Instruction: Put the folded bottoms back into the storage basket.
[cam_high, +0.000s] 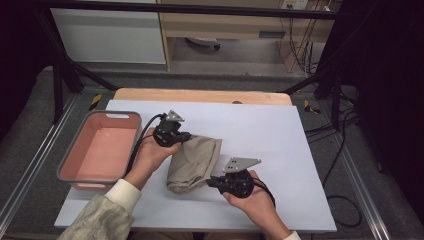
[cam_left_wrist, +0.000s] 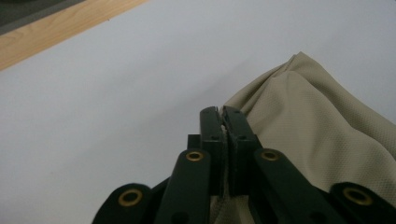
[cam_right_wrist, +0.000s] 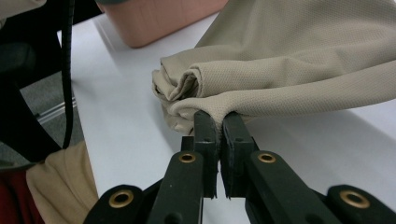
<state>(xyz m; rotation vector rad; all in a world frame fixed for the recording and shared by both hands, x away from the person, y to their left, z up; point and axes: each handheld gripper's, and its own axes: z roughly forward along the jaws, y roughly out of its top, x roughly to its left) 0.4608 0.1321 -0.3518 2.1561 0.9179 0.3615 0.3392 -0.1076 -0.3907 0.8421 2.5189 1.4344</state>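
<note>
The crumpled beige mesh-fabric garment (cam_high: 194, 161) lies slantwise on the white table sheet (cam_high: 270, 135) — left gripper (cam_high: 186, 136) clenched on its far end, right gripper (cam_high: 214, 182) pinching its near end — just right of the pink plastic bin (cam_high: 102, 146).

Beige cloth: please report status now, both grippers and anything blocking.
Left gripper shut on beige cloth, far edge. Right gripper shut on its near edge. Cloth bunched on white board. Pink bin at left, nothing blocking.
</note>
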